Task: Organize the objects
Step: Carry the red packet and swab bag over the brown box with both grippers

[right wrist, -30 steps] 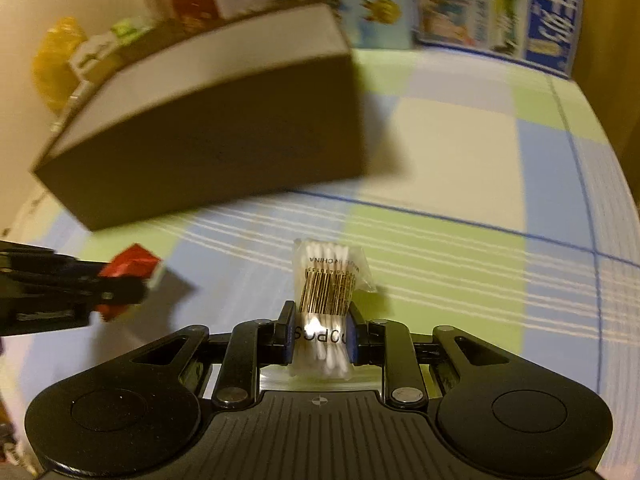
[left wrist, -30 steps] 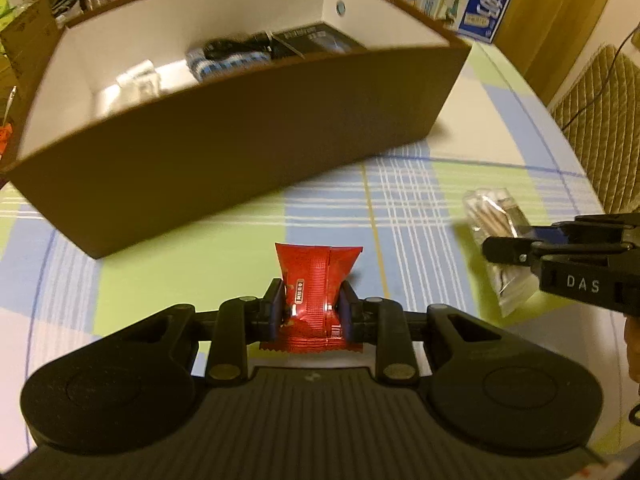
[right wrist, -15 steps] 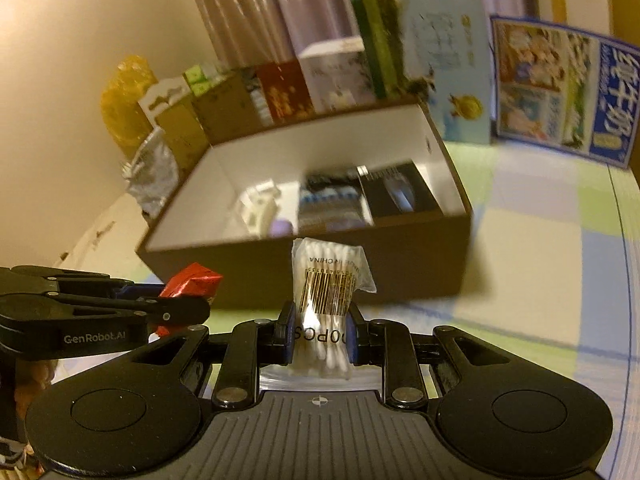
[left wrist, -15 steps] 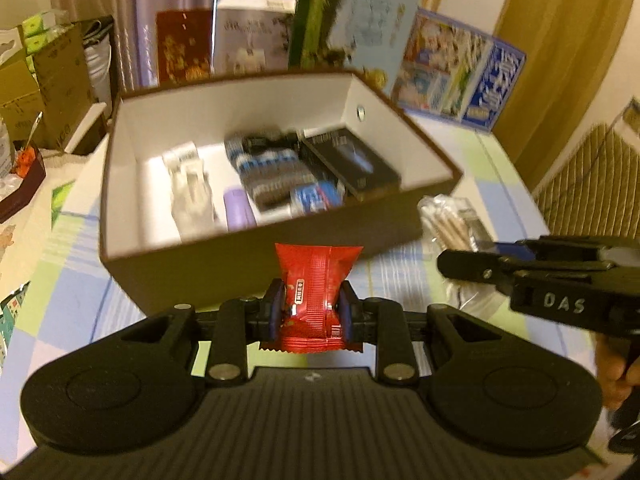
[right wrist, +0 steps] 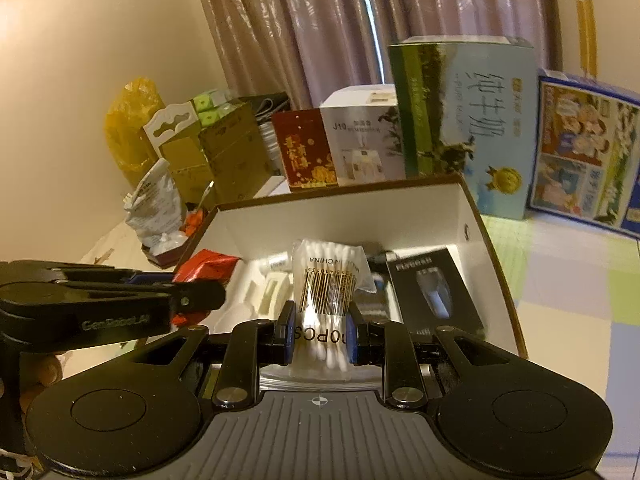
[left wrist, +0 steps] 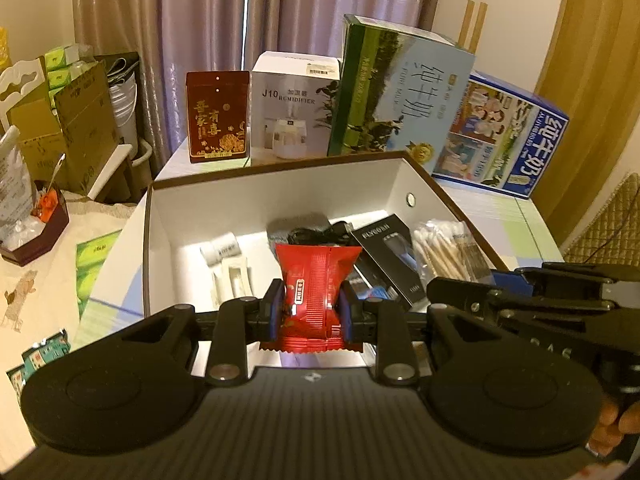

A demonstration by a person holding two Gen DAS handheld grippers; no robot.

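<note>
left gripper (left wrist: 312, 312) pinched red packet (left wrist: 316, 280) mid-body — light, crinkly | right gripper (right wrist: 320, 330) clamped cotton-swab bag (right wrist: 326, 280) — soft, slippery | both hovered over box (left wrist: 280, 184)

We hold the left gripper (left wrist: 311, 312) level, jaws closed tight on a red packet (left wrist: 316, 280) that stands up between the pads. The right gripper (right wrist: 320, 330) sits just to its right, side by side, jaws clamped on a cotton swab pack (right wrist: 326, 280). Fingertips (left wrist: 618, 426) of our right hand show at its handle.
</note>
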